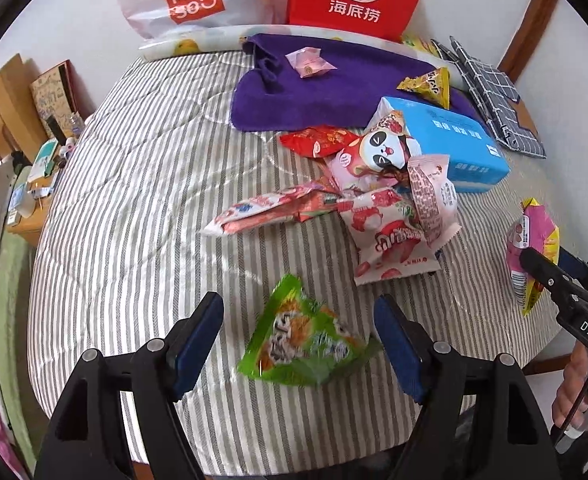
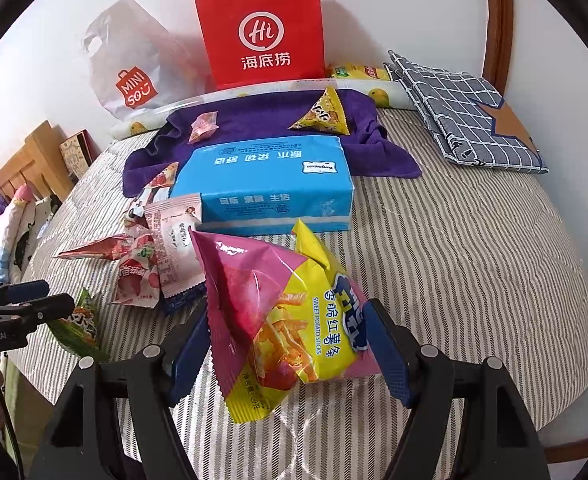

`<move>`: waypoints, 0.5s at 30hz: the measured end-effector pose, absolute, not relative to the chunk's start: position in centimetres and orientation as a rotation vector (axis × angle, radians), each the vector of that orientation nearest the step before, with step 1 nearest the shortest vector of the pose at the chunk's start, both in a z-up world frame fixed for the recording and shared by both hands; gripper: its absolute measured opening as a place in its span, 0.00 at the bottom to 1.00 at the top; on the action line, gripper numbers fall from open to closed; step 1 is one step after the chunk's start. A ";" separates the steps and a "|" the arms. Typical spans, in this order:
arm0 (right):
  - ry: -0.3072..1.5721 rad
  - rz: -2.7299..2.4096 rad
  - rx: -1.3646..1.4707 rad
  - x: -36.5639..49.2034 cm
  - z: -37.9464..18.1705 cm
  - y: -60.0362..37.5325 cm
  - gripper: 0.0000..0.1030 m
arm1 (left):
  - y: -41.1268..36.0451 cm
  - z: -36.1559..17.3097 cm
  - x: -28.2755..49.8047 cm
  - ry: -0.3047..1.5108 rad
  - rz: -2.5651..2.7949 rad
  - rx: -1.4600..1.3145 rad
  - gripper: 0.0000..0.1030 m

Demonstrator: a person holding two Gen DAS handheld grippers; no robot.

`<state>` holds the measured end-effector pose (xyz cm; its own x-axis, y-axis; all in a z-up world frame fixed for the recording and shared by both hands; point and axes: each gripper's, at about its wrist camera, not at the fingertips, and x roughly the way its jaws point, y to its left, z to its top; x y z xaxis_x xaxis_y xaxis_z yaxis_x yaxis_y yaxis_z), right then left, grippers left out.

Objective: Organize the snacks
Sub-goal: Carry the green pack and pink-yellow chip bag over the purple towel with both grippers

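On the striped bed, my left gripper [image 1: 298,316] is open around a green snack packet [image 1: 304,340], which lies between its blue pads without clear contact. My right gripper [image 2: 288,320] is closed on a pink-and-yellow sweet potato sticks bag [image 2: 290,312] and holds it; the bag also shows in the left wrist view [image 1: 532,248]. A pile of pink and red snack packets [image 1: 374,200] lies by a blue tissue pack [image 2: 270,184]. A yellow triangular packet [image 2: 324,114] and a small pink packet [image 2: 202,126] rest on a purple towel [image 2: 254,128].
A red Haidilao paper bag [image 2: 260,28] and a white Miniso plastic bag [image 2: 134,68] stand against the wall at the back. A folded checked cloth [image 2: 466,112] lies at the back right. A wooden nightstand [image 1: 30,184] with clutter stands left of the bed.
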<state>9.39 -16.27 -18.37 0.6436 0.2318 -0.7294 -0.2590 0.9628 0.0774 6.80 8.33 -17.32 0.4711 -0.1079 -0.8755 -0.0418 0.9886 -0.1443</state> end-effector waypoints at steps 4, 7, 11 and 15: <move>0.818 0.290 -0.048 8.7 -18.2 -15.9 0.71 | 8.6 -17.5 5.6 1.083 -0.050 -0.195 0.75; 0.813 0.296 -0.055 8.1 -18.2 -15.7 0.71 | 8.3 -17.6 4.9 1.078 -0.057 -0.205 0.75; 0.807 0.302 -0.060 7.5 -18.0 -15.7 0.71 | 7.8 -18.3 4.6 1.099 -0.058 -0.186 0.75; 0.802 0.298 -0.062 7.3 -17.9 -15.8 0.71 | 7.7 -19.2 4.6 1.113 -0.044 -0.189 0.75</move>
<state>7.35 -15.76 -17.91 0.6561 0.2392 -0.7158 -0.2856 0.9566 0.0579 4.61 7.75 -19.25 0.4430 -0.1296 -0.8871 -0.0589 0.9831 -0.1731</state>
